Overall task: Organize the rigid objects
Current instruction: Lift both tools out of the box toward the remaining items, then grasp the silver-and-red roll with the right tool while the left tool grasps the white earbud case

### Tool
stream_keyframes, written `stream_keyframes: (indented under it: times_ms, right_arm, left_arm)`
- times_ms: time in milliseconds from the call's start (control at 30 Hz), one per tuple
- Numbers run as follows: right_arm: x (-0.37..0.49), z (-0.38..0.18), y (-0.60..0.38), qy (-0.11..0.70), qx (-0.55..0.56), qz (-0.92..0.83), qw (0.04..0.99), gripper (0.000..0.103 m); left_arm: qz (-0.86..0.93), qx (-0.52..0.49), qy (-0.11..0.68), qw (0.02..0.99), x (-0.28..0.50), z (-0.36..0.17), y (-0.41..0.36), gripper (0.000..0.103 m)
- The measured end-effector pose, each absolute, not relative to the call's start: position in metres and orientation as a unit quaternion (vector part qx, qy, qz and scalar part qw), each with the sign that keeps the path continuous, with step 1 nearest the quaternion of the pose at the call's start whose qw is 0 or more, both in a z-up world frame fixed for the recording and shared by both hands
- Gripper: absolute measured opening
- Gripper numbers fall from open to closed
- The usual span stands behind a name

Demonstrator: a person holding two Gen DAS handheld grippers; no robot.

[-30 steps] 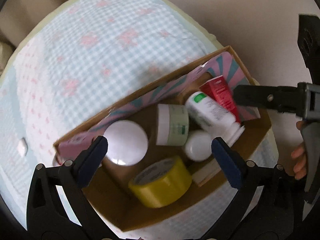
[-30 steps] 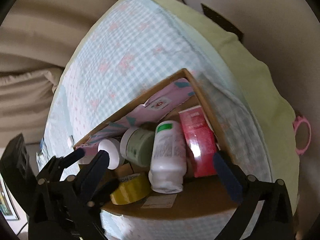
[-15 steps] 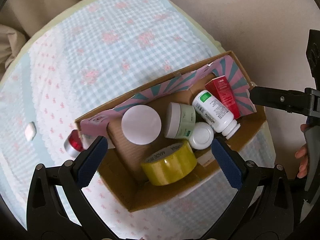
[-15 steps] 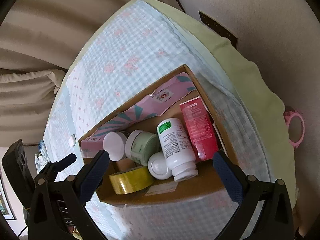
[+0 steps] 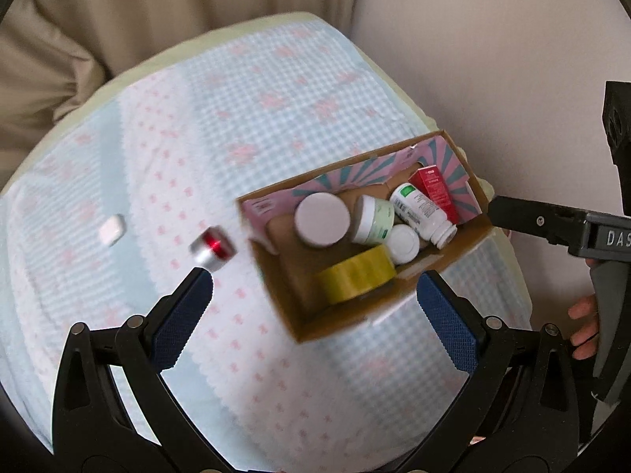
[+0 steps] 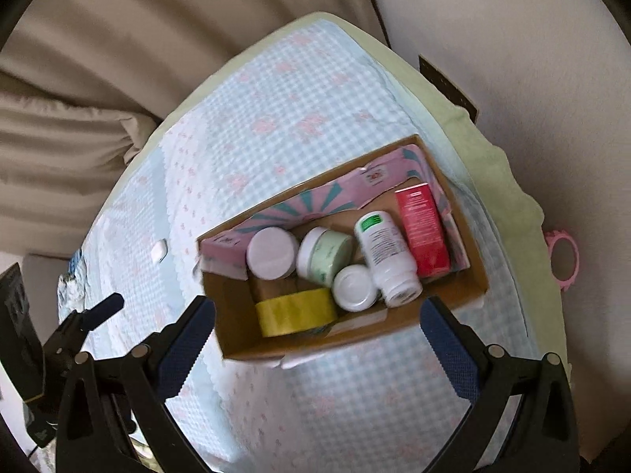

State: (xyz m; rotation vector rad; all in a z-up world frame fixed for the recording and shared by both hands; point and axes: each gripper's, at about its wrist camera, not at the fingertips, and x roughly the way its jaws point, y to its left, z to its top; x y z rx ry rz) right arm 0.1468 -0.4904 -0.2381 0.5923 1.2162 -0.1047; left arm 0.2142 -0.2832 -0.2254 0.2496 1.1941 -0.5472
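Observation:
A cardboard box (image 5: 445, 264) (image 6: 355, 341) lies on a checked blue bedspread (image 5: 244, 126). It holds a yellow tape roll (image 5: 355, 274) (image 6: 294, 311), white-lidded jars (image 5: 321, 218) (image 6: 272, 252), a green jar (image 6: 325, 254), a white bottle (image 5: 424, 215) (image 6: 388, 260) and a red carton (image 5: 434, 189) (image 6: 422, 228). A red and silver can (image 5: 213, 250) lies left of the box. A small white case (image 5: 112, 229) (image 6: 159, 249) lies further left. My left gripper (image 5: 311, 311) and right gripper (image 6: 315, 335) are both open and empty, above the box's near side.
Beige curtains (image 5: 118, 12) hang behind the bed. A pale wall (image 5: 493, 59) is at the right. A pink ring-shaped object (image 6: 564, 258) lies beyond the bed's right edge. The right gripper's body (image 5: 552, 224) shows in the left view.
Both grippers have pulled back and up from the box, which now looks smaller. The red and silver can and the white case have come into the left view.

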Motion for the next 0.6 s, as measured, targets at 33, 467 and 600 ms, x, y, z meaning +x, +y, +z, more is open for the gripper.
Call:
stream_keyframes:
  times_ms: [33,467,600]
  right_arm:
    - [0.143,-0.23,-0.48,0.561,0.26,-0.049,0.784,0.103]
    - [0.112,-0.163,-0.337,0.524,0.155,-0.05,0.836,0.103]
    - [0.109,-0.159,-0.292,0.509,0.132,-0.057,0.848,0.103]
  left_arm:
    - [-0.25,0.113,0.549,0.79,0.209,-0.218,-0.27,0.103]
    - [-0.191,0.069,0.512,0.835,0.177,-0.173,-0.107,0.103]
    - [-0.17,0.064,0.506,0.843,0.18,-0.17,-0.061,0.103]
